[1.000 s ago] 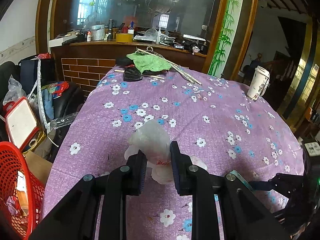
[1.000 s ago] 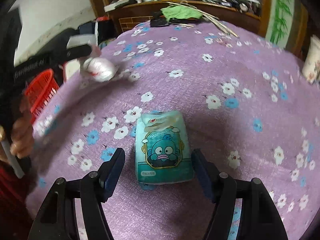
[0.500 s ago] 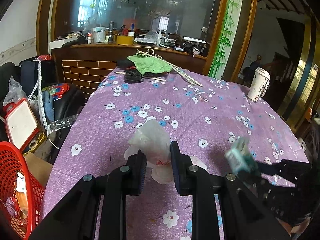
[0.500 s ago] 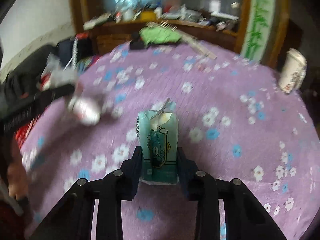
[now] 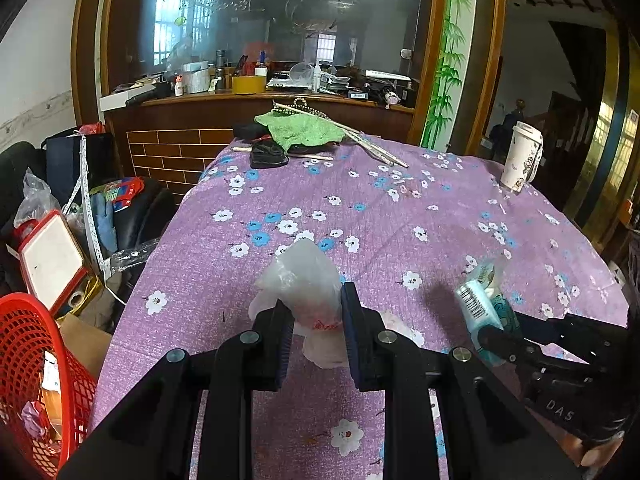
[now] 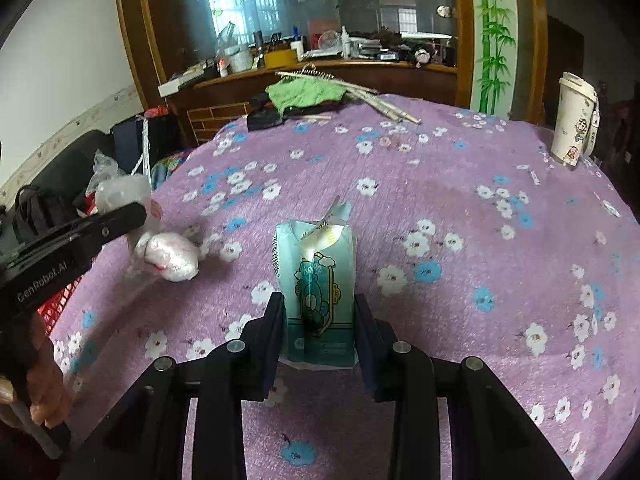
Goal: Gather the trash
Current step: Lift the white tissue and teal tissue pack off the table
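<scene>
My left gripper (image 5: 314, 320) is shut on a crumpled clear plastic bag (image 5: 300, 280) that bulges up between its pads above the purple flowered tablecloth (image 5: 360, 208). The same bag (image 6: 166, 254) shows at the left of the right wrist view, held by the left gripper (image 6: 132, 216). My right gripper (image 6: 320, 312) is shut on a teal snack packet with a cartoon face (image 6: 318, 280), torn open at its top and lifted off the cloth. That packet (image 5: 480, 308) also appears at the lower right of the left wrist view.
A red mesh basket (image 5: 28, 360) with scraps in it stands off the table's left edge. A white paper cup (image 5: 522, 156) stands at the far right. A green cloth (image 5: 300, 130), a black pouch (image 5: 268, 156) and sticks lie at the far edge. Clutter fills the floor at left.
My right gripper closed on the teal packet, which lay flat on the cloth, and lifted it upright. The left gripper kept its grip on the plastic bag and stayed in place.
</scene>
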A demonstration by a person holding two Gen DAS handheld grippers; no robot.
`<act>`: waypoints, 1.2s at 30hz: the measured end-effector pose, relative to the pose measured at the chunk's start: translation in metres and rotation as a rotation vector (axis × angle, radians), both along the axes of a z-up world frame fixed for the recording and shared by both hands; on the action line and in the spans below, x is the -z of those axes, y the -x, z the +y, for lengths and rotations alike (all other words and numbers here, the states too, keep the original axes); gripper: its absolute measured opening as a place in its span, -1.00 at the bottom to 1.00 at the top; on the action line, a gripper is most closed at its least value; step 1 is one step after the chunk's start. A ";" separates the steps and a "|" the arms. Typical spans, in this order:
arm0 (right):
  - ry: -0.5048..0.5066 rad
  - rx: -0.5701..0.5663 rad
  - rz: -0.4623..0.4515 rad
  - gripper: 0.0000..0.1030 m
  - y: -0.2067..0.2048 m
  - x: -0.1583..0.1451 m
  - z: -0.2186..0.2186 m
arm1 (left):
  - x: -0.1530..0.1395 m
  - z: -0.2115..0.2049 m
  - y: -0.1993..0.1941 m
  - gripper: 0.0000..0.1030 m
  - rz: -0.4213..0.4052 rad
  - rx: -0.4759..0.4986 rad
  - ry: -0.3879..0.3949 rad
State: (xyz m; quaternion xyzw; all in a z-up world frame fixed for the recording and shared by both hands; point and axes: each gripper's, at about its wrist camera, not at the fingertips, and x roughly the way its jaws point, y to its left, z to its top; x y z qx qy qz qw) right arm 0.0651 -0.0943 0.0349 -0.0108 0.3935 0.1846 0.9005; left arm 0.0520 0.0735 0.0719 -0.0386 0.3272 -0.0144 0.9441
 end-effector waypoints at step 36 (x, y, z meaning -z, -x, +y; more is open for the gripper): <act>-0.003 -0.015 -0.017 -0.27 0.006 -0.002 0.002 | 0.002 -0.004 0.005 -0.57 -0.002 0.008 -0.025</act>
